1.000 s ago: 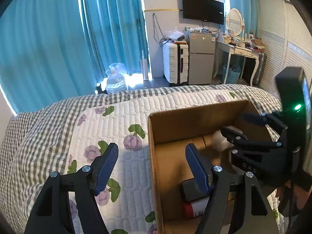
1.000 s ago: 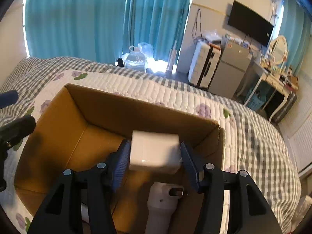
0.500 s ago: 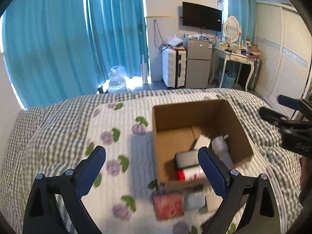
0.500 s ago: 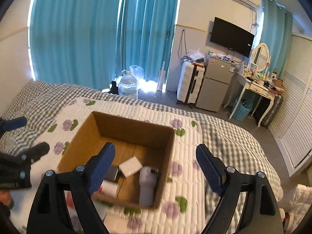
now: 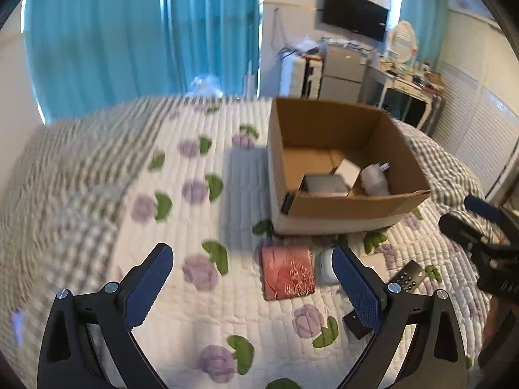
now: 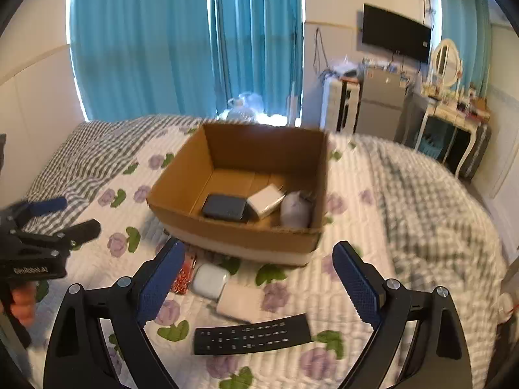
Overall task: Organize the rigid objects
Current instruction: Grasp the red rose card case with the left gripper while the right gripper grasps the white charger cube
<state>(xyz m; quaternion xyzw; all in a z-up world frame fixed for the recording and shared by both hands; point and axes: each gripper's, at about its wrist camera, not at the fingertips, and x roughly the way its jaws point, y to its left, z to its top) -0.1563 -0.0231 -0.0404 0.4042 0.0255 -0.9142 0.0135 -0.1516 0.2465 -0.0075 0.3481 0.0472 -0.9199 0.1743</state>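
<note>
Cardboard box (image 6: 233, 236) holds dark case (image 6: 224, 207), white box (image 6: 266, 199), white bottle (image 6: 295, 209).

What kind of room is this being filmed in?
Most likely a bedroom at home: a quilted bed with a cardboard box on it, a wall TV, and a dressing table with mirror.

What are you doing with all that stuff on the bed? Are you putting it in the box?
Yes, someone is tidying hard things into the cardboard box on the bed. Both grippers, left and right, are open and holding nothing. In the box are a dark case, a white box and a white bottle. Still out on the quilt are a black remote, a red packet, a white earbud case and a flat white thing.
</note>
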